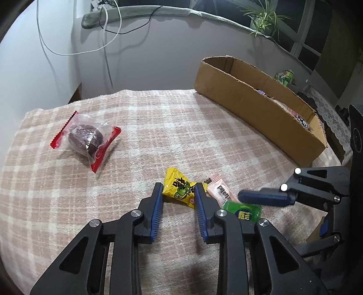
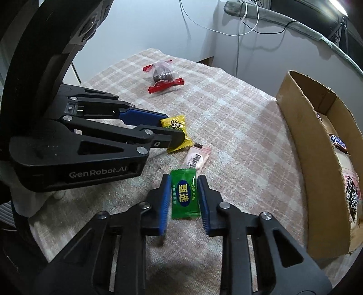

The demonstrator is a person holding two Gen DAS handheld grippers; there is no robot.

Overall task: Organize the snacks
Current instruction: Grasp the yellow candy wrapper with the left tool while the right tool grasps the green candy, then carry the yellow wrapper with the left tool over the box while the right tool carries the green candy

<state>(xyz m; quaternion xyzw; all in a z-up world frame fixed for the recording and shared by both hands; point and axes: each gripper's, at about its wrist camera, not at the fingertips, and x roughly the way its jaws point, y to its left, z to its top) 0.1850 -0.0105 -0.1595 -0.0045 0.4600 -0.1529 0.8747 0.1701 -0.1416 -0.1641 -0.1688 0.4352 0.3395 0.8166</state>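
A yellow snack packet lies on the checked cloth, and my left gripper is shut on it, one blue pad against each side. The right wrist view shows that same left gripper on the yellow packet. A green packet lies nearer, with my right gripper shut on it, pads pressing on both long edges. A pink packet lies flat between the two, touching the green one. A clear packet with red ends holds a dark snack at the far left.
An open cardboard box stands along the right side of the cloth with several wrapped snacks inside. The pink checked cloth covers the table. Behind it is a wall with hanging cables, and a plant stands on the sill.
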